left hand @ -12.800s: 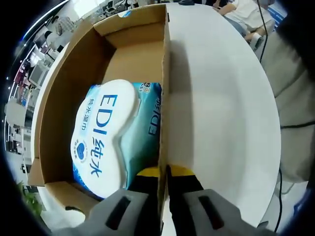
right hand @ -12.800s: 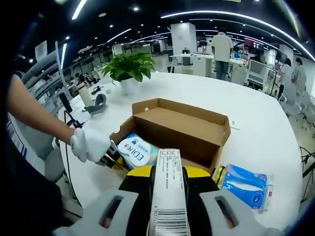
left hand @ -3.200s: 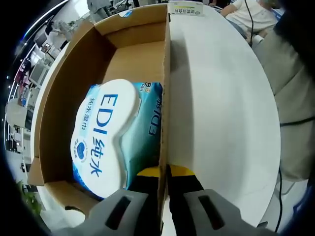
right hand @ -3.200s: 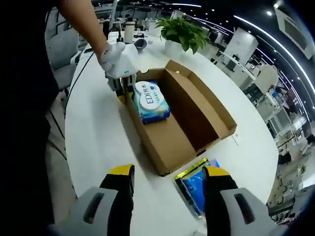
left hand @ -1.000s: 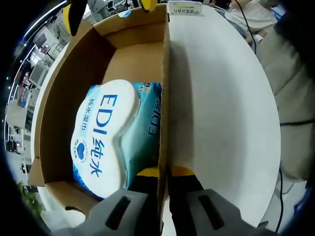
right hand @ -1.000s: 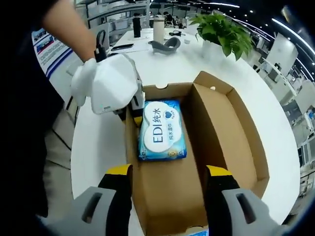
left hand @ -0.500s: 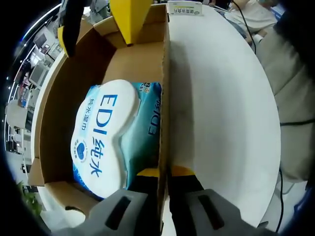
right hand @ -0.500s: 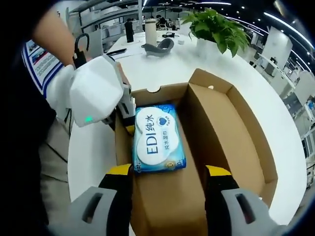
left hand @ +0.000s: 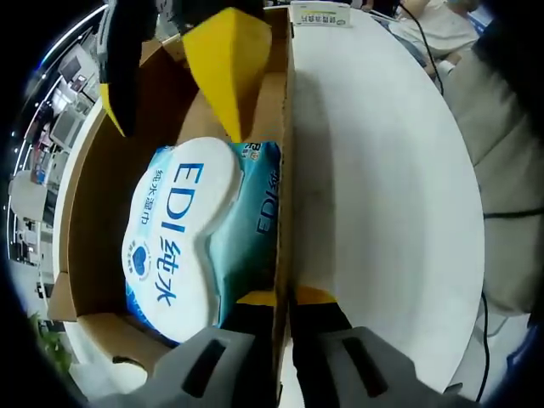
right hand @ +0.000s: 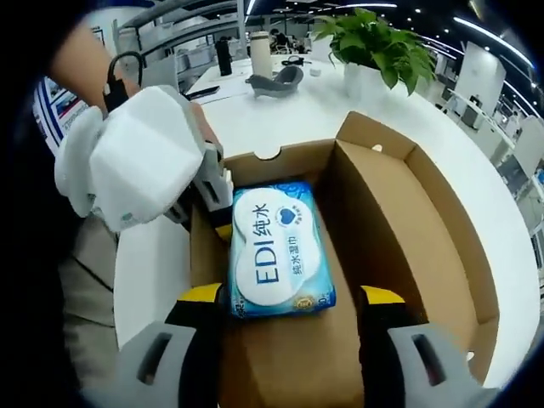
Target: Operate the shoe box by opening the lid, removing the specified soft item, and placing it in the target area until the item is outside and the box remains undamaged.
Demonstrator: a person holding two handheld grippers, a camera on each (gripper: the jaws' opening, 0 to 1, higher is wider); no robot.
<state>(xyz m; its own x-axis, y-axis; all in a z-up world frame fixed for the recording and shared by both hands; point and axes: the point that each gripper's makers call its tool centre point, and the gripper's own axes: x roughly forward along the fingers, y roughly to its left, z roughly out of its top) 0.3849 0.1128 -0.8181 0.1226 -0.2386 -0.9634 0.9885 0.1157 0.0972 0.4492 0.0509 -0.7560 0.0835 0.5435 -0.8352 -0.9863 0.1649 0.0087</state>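
The open cardboard shoe box (left hand: 102,170) (right hand: 408,229) lies on the white table. Inside lies a soft blue-and-white wipes pack (left hand: 183,238) (right hand: 276,251) printed "EDI". My left gripper (left hand: 283,297) is shut on the box's side wall near a corner; in the right gripper view it (right hand: 223,223) sits under a white-gloved hand (right hand: 140,161). My right gripper (right hand: 293,302) is open, with its yellow-tipped jaws down inside the box on either side of the pack's near end. In the left gripper view the right gripper (left hand: 178,127) reaches in from the top over the pack's far end.
White table (left hand: 382,170) runs along the box's side. A potted plant (right hand: 374,38), a grey object (right hand: 280,81) and a bottle (right hand: 262,47) stand beyond the box. A small labelled carton (left hand: 319,13) lies past the box's far corner. A seated person (left hand: 425,21) is beyond the table edge.
My right gripper has dropped lower into the box and closer to the pack, its jaws still open. The left gripper, the box and the pack have stayed put.
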